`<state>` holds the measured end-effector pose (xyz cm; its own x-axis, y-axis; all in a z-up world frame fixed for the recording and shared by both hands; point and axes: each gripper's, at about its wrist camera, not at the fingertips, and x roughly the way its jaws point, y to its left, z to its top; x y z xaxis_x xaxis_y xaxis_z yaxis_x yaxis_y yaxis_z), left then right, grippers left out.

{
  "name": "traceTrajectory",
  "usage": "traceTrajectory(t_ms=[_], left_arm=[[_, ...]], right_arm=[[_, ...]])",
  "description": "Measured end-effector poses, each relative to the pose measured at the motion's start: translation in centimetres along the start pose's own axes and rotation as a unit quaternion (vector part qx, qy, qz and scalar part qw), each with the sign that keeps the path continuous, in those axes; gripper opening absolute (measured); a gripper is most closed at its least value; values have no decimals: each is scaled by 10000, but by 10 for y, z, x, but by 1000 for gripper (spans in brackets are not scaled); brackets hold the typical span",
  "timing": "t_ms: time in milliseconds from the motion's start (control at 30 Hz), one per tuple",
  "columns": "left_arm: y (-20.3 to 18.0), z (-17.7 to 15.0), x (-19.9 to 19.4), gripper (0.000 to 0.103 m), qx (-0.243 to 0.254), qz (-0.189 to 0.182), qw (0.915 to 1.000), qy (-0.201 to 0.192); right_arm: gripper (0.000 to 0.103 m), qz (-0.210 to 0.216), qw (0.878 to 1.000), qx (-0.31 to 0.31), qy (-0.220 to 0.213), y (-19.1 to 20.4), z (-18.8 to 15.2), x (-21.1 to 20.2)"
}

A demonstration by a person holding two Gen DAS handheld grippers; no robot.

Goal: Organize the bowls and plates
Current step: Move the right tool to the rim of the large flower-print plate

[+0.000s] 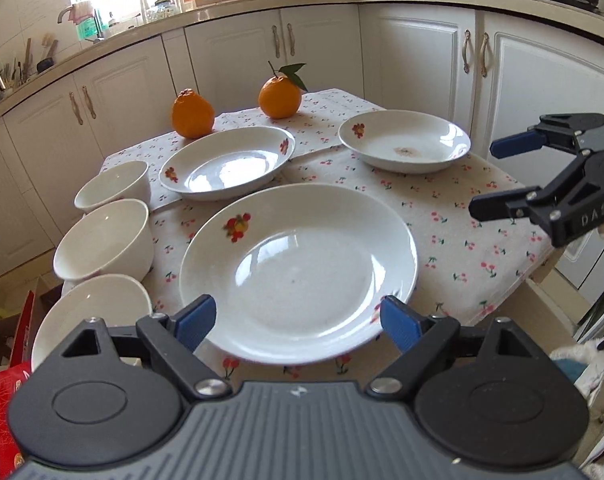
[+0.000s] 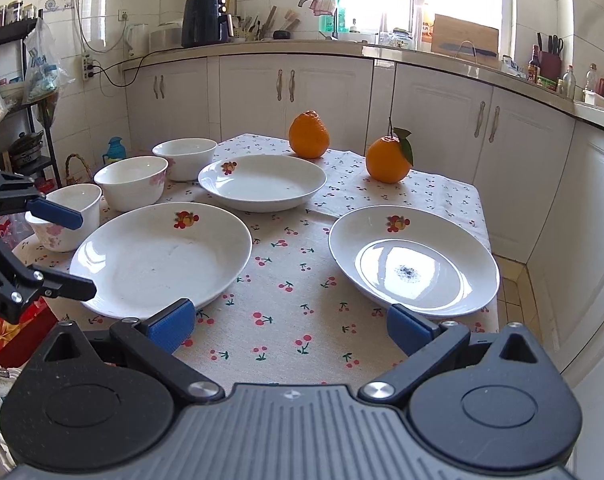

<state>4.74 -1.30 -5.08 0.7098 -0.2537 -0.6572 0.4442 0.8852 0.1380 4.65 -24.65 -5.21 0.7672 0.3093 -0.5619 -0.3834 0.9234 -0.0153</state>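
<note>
Hovering at the near edge of a table with a cherry-print cloth (image 2: 298,280), the left gripper (image 1: 298,322) and right gripper (image 2: 288,326) both have their blue-padded fingers spread wide, holding nothing. Three white plates lie apart on the cloth: a large plate (image 1: 298,276) just ahead of the left gripper, a second plate (image 1: 226,163) behind it, a third plate (image 2: 413,260) to the right. Three white bowls (image 2: 130,182) line the left edge. Two oranges (image 2: 387,158) sit at the far side.
</note>
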Motion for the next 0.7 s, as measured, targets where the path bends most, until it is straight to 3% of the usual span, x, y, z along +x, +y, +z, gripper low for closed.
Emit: traceTrajectory(t_ms=[467,700], left_arm=[[13,-34,26,90,-429,-175,9988,161],[13,-35,35,99,-709,-182,9973,44]], right_arm=[[103,-25,9998,-45,182,10,8,6],[103,11,9998,-71,207,10,13,10]])
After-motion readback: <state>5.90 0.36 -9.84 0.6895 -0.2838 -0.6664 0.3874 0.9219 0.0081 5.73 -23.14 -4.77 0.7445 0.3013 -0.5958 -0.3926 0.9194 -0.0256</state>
